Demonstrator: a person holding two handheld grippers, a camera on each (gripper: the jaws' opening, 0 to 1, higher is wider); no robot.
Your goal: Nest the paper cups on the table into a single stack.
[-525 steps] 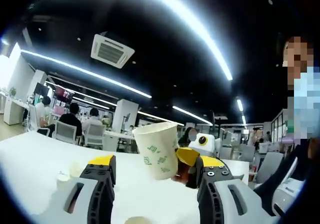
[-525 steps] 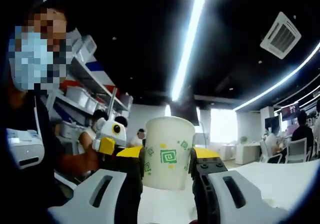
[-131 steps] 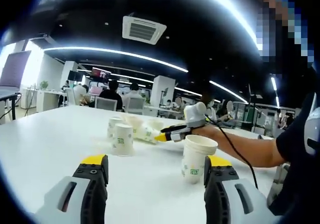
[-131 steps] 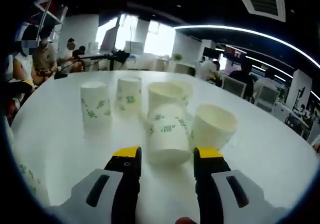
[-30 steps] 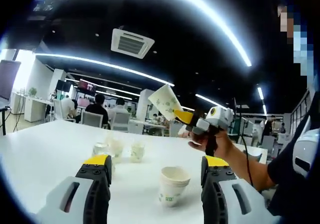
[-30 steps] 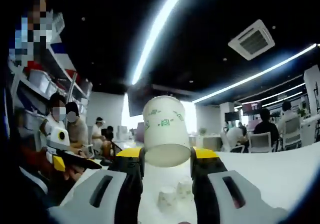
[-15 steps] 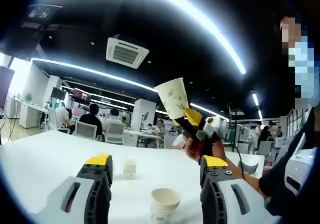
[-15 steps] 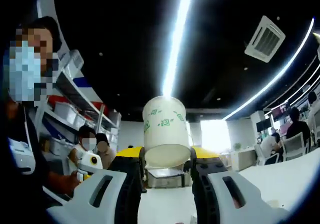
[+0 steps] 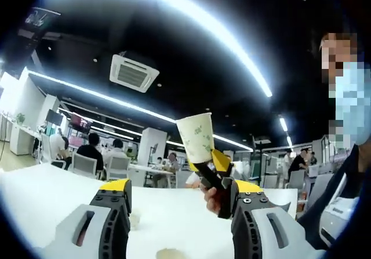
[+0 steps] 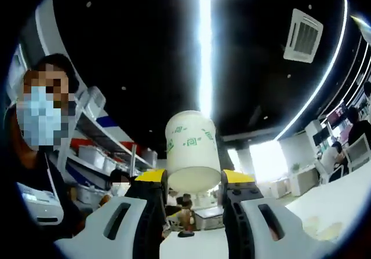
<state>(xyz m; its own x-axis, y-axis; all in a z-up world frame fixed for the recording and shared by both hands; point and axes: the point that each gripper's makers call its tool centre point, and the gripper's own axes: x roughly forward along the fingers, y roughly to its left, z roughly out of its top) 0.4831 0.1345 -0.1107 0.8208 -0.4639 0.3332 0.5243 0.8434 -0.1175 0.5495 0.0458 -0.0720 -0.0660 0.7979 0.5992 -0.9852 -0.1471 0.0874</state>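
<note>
Right tool (image 10: 193, 192) clamped around paper cup (image 10: 192, 150)

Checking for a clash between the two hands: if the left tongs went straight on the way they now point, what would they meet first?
Probably the person's hand holding the right tongs with the paper cup, just right of the left tongs' centreline; depth is unclear, so they might pass.
</note>
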